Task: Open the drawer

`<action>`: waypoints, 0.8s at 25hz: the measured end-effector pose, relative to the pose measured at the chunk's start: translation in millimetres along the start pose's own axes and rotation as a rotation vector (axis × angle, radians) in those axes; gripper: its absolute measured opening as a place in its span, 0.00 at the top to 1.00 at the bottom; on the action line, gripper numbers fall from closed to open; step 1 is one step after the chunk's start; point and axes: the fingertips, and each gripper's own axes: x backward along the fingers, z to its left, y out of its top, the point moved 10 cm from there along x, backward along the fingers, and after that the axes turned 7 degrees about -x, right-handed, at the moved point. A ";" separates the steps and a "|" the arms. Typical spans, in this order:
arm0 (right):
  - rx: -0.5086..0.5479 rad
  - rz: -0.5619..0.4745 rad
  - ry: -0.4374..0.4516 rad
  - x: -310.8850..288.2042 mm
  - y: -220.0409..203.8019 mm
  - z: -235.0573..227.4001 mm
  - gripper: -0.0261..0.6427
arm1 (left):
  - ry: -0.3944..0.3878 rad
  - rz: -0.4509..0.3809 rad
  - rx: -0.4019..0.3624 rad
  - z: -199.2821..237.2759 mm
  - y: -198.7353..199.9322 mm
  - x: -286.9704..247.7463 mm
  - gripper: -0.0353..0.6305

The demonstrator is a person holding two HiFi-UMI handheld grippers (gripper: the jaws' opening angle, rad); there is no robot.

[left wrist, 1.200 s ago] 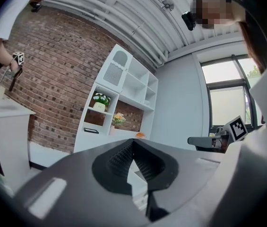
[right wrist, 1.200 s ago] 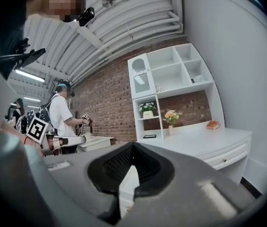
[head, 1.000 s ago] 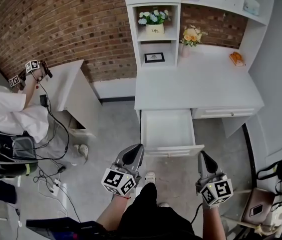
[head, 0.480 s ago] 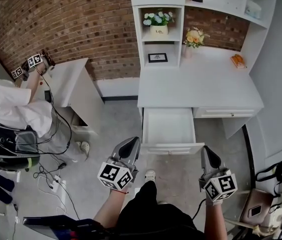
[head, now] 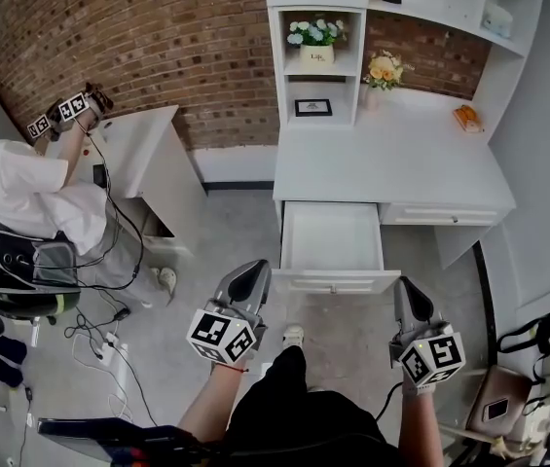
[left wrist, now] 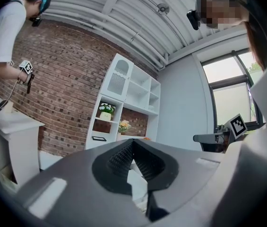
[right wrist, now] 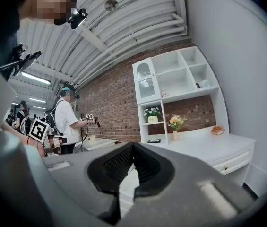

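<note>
The white desk (head: 382,168) has its left drawer (head: 332,236) pulled out, showing an empty white inside, with the front panel (head: 335,282) toward me. A second drawer (head: 447,216) to its right is closed. My left gripper (head: 254,270) hovers over the floor just left of the drawer front, shut on nothing. My right gripper (head: 403,287) hangs just right of the drawer's front corner, also shut and empty. In the left gripper view the left gripper (left wrist: 133,142) has its tips together; the right gripper view shows the right gripper (right wrist: 133,144) the same way.
A person in a white shirt (head: 31,202) works with grippers at a white cabinet (head: 143,159) on the left. Cables and a power strip (head: 109,353) lie on the floor. Shelves hold flowers (head: 315,32), a picture frame (head: 312,107) and a vase (head: 384,69). A chair (head: 513,397) stands at right.
Both grippers have lifted a little in front of the drawer, the left one more. The drawer stays pulled out as before. The person at left has raised their hands.
</note>
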 end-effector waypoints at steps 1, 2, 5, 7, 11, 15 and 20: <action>-0.002 0.001 0.000 0.9 -0.9 0.5 0.96 | 0.001 0.002 0.000 -0.1 -0.3 1.8 0.94; -0.002 0.002 0.000 1.5 -1.2 1.4 0.96 | 0.002 0.004 0.001 0.0 -0.8 3.5 0.94; 0.000 0.004 -0.001 2.8 -0.7 3.9 0.96 | 0.004 0.007 0.004 0.0 -1.7 6.5 0.94; -0.001 0.004 -0.001 3.1 -1.1 5.0 0.96 | 0.001 0.007 0.001 -0.1 -1.4 7.0 0.94; -0.004 -0.001 0.001 3.2 -1.9 7.5 0.96 | -0.003 0.008 -0.008 -0.3 1.3 8.4 0.94; -0.010 -0.011 0.003 3.9 -4.6 7.0 0.96 | -0.001 0.008 -0.020 0.8 4.3 10.5 0.94; -0.018 -0.010 0.001 6.1 -1.7 10.3 0.96 | 0.000 0.007 -0.022 0.0 5.9 11.7 0.94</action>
